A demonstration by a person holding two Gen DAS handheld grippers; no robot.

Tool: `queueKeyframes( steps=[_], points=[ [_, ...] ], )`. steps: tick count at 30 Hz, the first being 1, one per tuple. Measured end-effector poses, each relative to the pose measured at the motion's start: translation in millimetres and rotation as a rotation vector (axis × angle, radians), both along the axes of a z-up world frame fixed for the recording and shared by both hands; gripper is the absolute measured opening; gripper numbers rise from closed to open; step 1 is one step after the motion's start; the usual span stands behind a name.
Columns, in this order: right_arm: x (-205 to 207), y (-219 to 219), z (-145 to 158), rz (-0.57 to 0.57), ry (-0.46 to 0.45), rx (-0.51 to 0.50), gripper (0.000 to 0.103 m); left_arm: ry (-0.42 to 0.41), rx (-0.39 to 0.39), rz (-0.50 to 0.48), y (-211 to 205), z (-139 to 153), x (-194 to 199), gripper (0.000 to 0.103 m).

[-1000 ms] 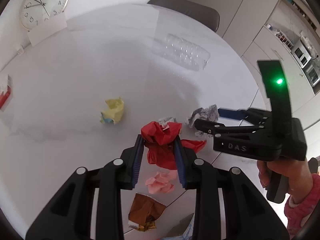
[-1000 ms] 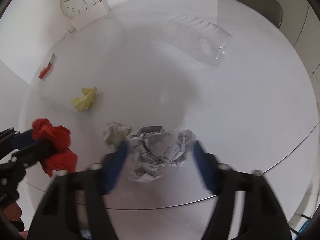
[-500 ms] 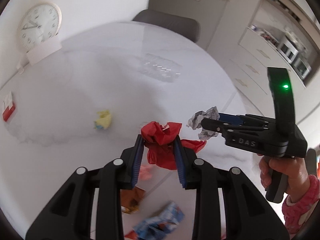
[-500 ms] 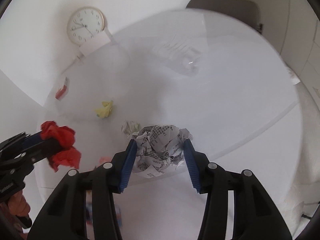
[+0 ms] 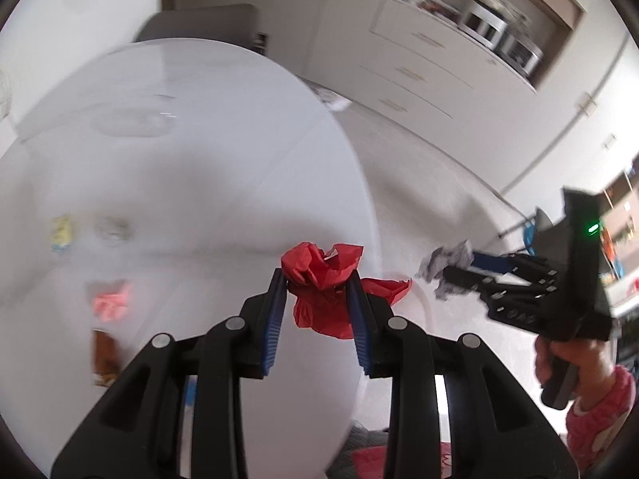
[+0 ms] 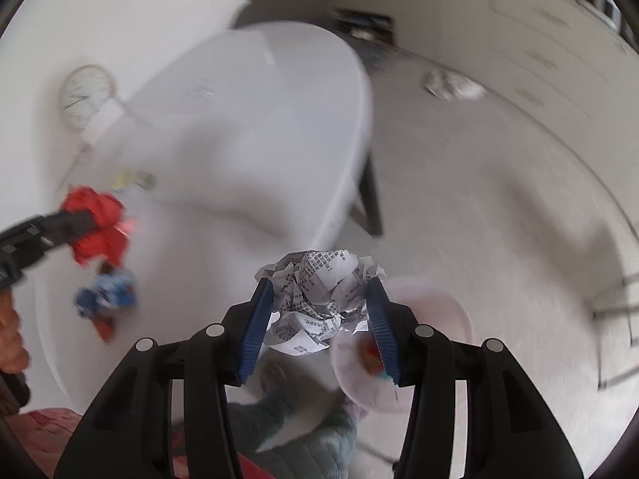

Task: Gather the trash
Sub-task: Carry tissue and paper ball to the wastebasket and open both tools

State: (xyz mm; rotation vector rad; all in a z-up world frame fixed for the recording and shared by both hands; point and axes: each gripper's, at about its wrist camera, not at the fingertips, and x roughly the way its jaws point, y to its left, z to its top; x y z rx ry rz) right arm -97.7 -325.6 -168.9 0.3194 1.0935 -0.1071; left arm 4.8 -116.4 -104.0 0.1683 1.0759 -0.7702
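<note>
While the red paper wad [image 5: 325, 279] is clamped in the left gripper [image 5: 315, 303] jaws and the printed paper ball [image 6: 319, 299] in the right gripper [image 6: 319, 319] jaws, both grips are best kept firm until the pink bin [image 6: 435, 311] is squarely underneath.

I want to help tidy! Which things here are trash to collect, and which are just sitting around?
For the job:
red paper wad in left claw
printed paper wad in right claw
pink scrap
yellow scrap

Just there:
table
wall clock
chair
</note>
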Motion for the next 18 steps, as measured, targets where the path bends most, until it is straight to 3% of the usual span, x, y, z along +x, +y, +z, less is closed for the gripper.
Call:
queueKeyframes(
  steps=[5, 11, 14, 15, 18],
  points=[
    [-33.3, -35.3, -67.8, -0.068, 0.103, 0.028, 0.049, 0.040, 0.016, -0.074, -44.3, -11.8, -24.9, 0.030],
    [-43.1, -55.8, -143.3, -0.085, 0.210, 0.061, 0.049, 0.035, 0.048, -0.142, -88.2, -22.1, -50.5, 0.030],
    [-44.1, -59.9, -164.0, -0.080, 0.239, 0.064, 0.053, 0.036, 0.059, -0.149, -103.1, -24.4, -57.4, 0.030],
    [-43.3, -61.9, -167.1, -0.077, 0.241, 0.070, 0.055, 0.035, 0.063, -0.151, -106.3, -25.7, -59.4, 0.030],
    [-43.7, -64.3, -170.3, -0.081, 0.242, 0.080, 0.074, 0.033, 0.072, -0.153, -111.8, -28.7, -60.9, 0.030]
  ],
)
